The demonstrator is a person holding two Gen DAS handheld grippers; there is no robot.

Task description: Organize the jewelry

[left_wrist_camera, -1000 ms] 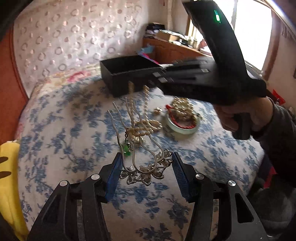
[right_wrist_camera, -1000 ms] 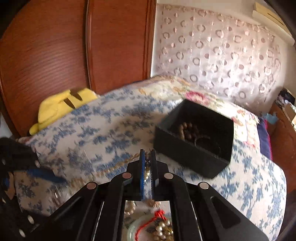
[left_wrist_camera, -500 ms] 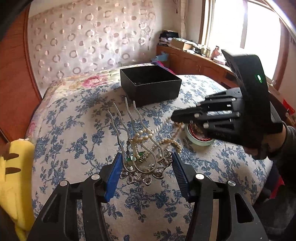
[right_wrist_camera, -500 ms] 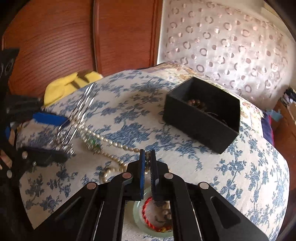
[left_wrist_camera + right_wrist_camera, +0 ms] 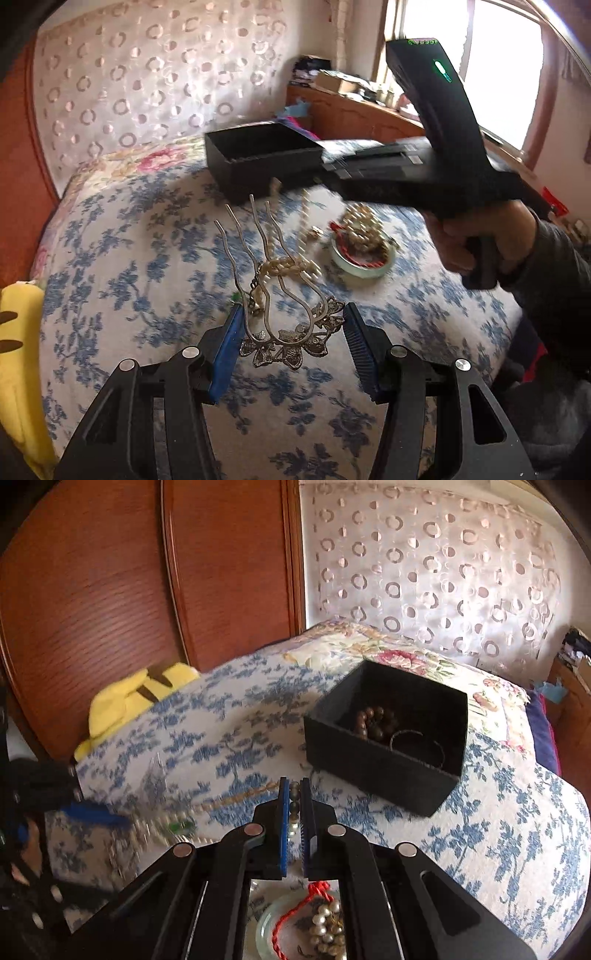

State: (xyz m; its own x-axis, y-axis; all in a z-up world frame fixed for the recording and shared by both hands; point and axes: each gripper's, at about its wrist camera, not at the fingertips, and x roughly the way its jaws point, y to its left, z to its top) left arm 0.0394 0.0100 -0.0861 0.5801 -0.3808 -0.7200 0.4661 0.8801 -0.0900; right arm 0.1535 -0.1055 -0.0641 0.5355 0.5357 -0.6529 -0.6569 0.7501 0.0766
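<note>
Count first: one black box (image 5: 384,738), one metal hair comb (image 5: 284,295), one pearl strand (image 5: 291,264), one pale green bangle (image 5: 364,260), all on the blue-flowered bedspread (image 5: 129,258). One yellow plush toy (image 5: 136,701) lies at the bed's left edge against the wooden headboard (image 5: 92,590).

Box sits far right on the bed, open-topped. Inside I count two things from my right wrist view: a brown bead bracelet (image 5: 375,720) and a thin dark ring (image 5: 417,744) just beside it.

My left gripper (image 5: 291,343) stands wide open, blue pads on either side of the comb's flower-shaped head. The left pad looks to be at the head's edge; whether either pad actually touches I cannot tell. Comb has four wavy prongs pointing away from me toward the box. Pearl strand lies across the prongs and trails off toward the far right, blurred.

My right gripper (image 5: 293,812) is nearly closed, only a narrow slot between the pads, and it pinches a short run of beads on the pearl strand. Seen from the left wrist, this gripper hangs above the bed in front of the box, with pearls dangling below it.

Bangle lies near right, under my right gripper. A red cord (image 5: 295,915) and a small bunch of pearls (image 5: 327,926) rest on and inside it.
</note>
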